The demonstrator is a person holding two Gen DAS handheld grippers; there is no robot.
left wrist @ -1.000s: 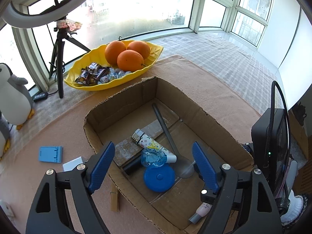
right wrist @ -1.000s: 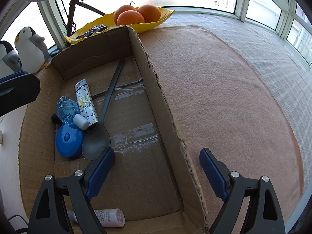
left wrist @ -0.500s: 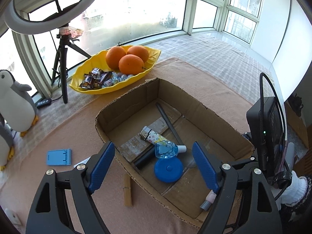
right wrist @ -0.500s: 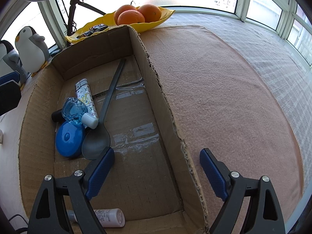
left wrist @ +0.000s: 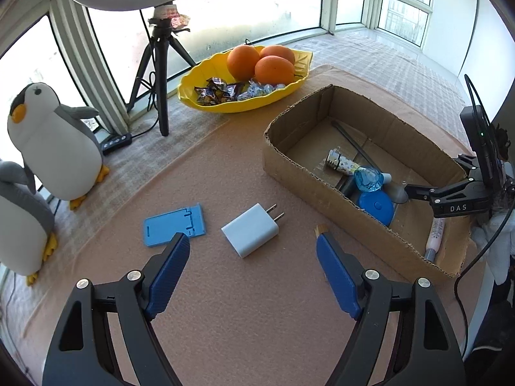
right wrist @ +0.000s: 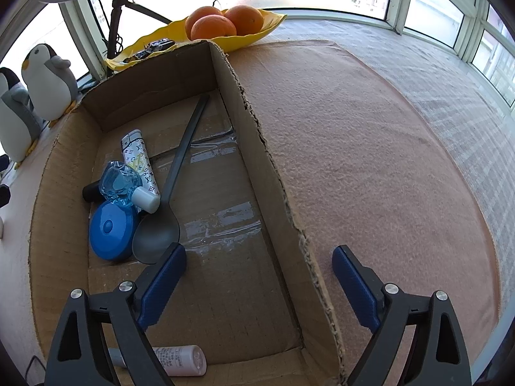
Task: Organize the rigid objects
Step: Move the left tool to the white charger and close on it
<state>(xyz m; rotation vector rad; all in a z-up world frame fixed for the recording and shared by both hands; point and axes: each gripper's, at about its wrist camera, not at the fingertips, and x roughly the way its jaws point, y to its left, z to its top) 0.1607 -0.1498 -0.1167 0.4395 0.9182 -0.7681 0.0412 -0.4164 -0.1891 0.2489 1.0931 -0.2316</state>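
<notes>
Fingers of the left gripper [left wrist: 252, 273] stand spread wide and hold nothing, hovering above the tan felt mat [left wrist: 135, 193]. Between their blue pads, toward 12 o'clock, lies a white two-prong wall charger [left wrist: 250, 230], flat on the mat and untouched. At 10 o'clock, just past the left pad, rests a flat blue plastic phone stand [left wrist: 173, 225]; at 1 o'clock a small wooden clothespin [left wrist: 321, 230] pokes out by the right pad, close to the near wall of the open brown cardboard box [left wrist: 309, 177].

The right gripper [right wrist: 259, 273] is likewise wide open and empty, its fingers straddling the box's right wall [right wrist: 273, 193], one pad inside, one over the mat. Inside, at 10 to 11 o'clock, sit a long grey plastic spoon [right wrist: 170, 193], a round blue disc-shaped case [right wrist: 111, 230], a clear blue small bottle with white cap [right wrist: 124, 186] and a white patterned lighter [right wrist: 138, 157]; a white tube [right wrist: 180, 360] lies at 7 o'clock by the near wall.

Farther out, at 12 o'clock, stands a yellow leaf-shaped dish [left wrist: 225, 103] with three oranges [left wrist: 257, 61], and at 9 o'clock two plush penguins [left wrist: 51, 141].
</notes>
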